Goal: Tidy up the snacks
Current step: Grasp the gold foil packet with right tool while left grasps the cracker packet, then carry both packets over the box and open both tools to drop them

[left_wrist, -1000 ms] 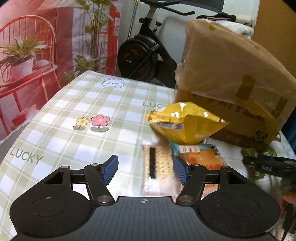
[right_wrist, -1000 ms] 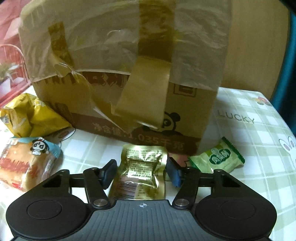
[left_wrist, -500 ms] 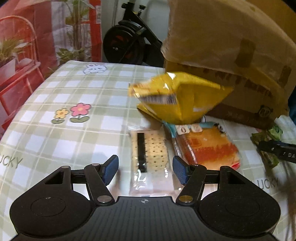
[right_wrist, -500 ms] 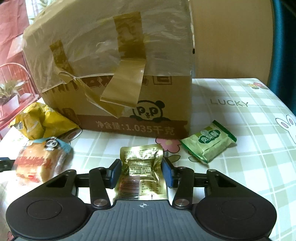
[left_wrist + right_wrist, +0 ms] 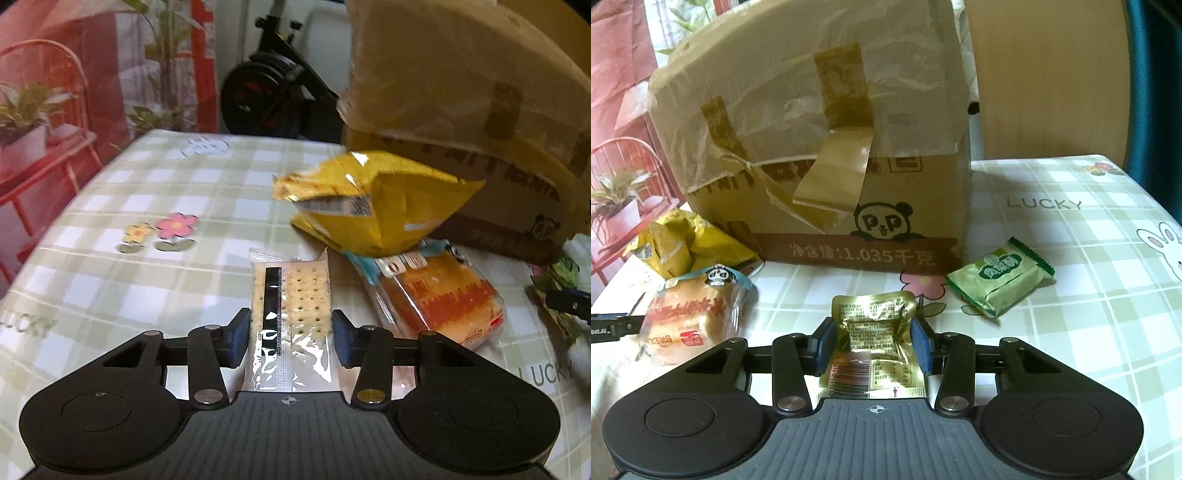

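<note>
A clear packet of crackers [image 5: 291,291] lies lengthwise on the checked tablecloth [image 5: 122,291]. My left gripper [image 5: 289,332] is closing on the packet, and its blue pads touch both long edges. In the right wrist view a crumpled gold foil packet [image 5: 873,321] sits between the pads of my right gripper [image 5: 873,343]. That gripper is still closing, and the foil buckles under the squeeze. Also on the cloth are a yellow bag [image 5: 376,206], an orange cake packet [image 5: 443,295] and a green packet [image 5: 1001,282].
A big taped cardboard box [image 5: 820,147] stands at the back of the table, with the yellow bag leaning against it. Beyond the table's far edge are an exercise bike [image 5: 269,103] and a red backdrop [image 5: 55,92]. A wooden panel [image 5: 1052,81] rises behind the box.
Both grippers have narrowed. The left came down over the cracker packet and closed to its edges. The right squeezed the gold packet, which has crumpled, and drew back from the box.
</note>
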Tool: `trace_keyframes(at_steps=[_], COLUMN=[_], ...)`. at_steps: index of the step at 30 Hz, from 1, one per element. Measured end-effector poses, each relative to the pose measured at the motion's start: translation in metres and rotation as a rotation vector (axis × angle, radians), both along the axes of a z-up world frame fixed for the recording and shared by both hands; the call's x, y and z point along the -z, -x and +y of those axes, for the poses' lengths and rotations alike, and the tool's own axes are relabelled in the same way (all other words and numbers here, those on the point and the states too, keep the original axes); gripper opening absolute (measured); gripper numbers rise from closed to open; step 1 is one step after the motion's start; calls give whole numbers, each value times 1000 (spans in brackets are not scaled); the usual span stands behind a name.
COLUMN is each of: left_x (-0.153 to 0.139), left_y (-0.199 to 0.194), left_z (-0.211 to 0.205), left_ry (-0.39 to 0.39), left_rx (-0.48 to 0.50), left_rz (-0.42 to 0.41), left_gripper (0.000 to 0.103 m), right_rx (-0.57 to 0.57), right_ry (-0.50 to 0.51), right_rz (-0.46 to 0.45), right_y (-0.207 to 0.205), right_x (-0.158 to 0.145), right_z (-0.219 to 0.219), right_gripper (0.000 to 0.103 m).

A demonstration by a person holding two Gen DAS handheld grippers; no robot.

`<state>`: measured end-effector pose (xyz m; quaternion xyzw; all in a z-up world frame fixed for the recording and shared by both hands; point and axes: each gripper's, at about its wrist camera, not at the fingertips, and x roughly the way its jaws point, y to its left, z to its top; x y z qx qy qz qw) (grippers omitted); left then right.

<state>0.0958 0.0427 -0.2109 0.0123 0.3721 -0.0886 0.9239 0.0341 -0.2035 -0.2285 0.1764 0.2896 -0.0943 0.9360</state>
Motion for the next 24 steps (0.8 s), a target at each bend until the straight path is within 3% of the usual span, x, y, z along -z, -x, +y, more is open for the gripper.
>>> trace_keyframes(at_steps=[7, 24], left_x=[-25, -76], left_y=[15, 41], left_z=[14, 8], left_ry=[42, 80], left_rx=[-58, -69], left_rz=[-61, -212], left_gripper=[48, 48], right_rx=[-33, -114], right_ry=[-2, 61], right_rz=[-45, -223], right_y=[8, 36], right_x=[-12, -77], right_z=[2, 27], right_gripper=[40, 40])
